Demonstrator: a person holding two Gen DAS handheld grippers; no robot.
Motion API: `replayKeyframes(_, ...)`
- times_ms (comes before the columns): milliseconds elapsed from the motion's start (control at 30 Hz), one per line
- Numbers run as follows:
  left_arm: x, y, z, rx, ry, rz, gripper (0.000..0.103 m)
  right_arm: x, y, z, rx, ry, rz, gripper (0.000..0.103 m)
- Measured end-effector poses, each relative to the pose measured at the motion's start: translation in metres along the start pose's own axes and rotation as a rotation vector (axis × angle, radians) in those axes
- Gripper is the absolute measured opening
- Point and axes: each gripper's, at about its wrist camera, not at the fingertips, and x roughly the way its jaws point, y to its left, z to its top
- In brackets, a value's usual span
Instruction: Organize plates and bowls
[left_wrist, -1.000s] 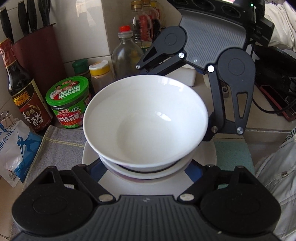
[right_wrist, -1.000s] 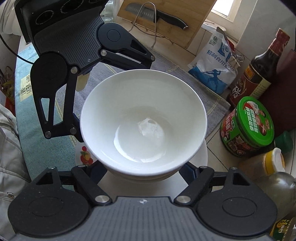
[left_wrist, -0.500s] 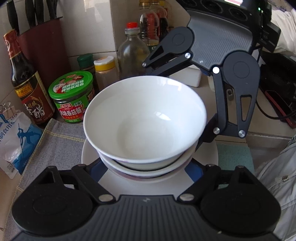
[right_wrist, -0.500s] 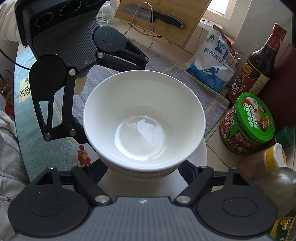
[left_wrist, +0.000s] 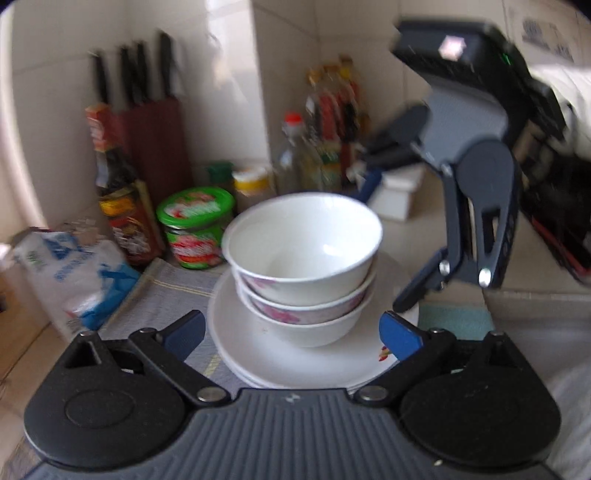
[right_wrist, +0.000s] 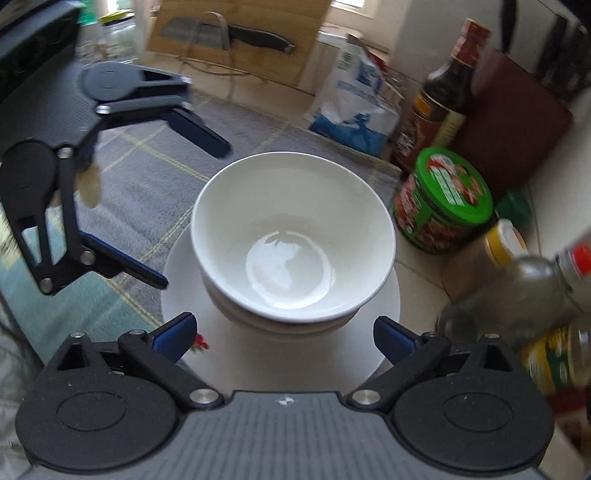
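Right now both of my tongs are spread wide and holding nothing. The left tongs (left_wrist: 291, 330) sit low in front of the stack, blue tips apart on either side of the plates (left_wrist: 258, 354), not touching them. The right tongs (right_wrist: 284, 332) are likewise parted, tips flanking the near edge of the same plates without contact.

On the plates, three bowls (left_wrist: 303, 266) are nested one inside another; the top one is plain white inside, and the lower two show pink flower prints on their outer walls. From the right wrist view the top bowl (right_wrist: 291, 236) sits slightly off centre on the ones beneath.

The plates rest partly on a grey checked cloth (right_wrist: 147, 170) on the counter (left_wrist: 535, 266). Just beside the stack stands a green-lidded jar (left_wrist: 194, 225), with a dark sauce bottle (left_wrist: 118, 184) next to it and a white and blue bag (left_wrist: 70, 273) further out. Behind them, a dark red knife block (left_wrist: 155, 136) stands against the tiled wall. Both views are motion-blurred.
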Motion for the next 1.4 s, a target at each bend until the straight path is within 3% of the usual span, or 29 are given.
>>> replayKeyframes(133, -0.034, -0.009, -0.004, -0.063, -0.069, 0.105, 0.102, -0.017, 0.029, 0.001, 0.155, 0.010, -0.126, 0.103)
replayKeyframes(267, -0.063, -0.020, -0.004, -0.126, -0.089, 0.264, 0.102, -0.037, 0.053, -0.003, 0.388, -0.053, -0.235, 0.103)
replayKeyframes(400, -0.085, -0.019, -0.002, -0.233, -0.044, 0.342, 0.102, -0.049, 0.074, -0.011, 0.668, -0.109, -0.339, 0.103)
replayKeyframes(500, -0.095, -0.018, 0.002, -0.284, 0.011, 0.402, 0.102, -0.062, 0.096, -0.018, 0.772, -0.166, -0.394, 0.103)
replayKeyframes(667, -0.110, -0.014, 0.006, -0.353, 0.072, 0.425, 0.102, -0.079, 0.121, -0.020, 0.797, -0.206, -0.479, 0.103)
replayKeyframes(1400, -0.125, -0.017, 0.013, -0.416, 0.067, 0.434, 0.102, -0.092, 0.132, -0.013, 0.801, -0.256, -0.490, 0.103)
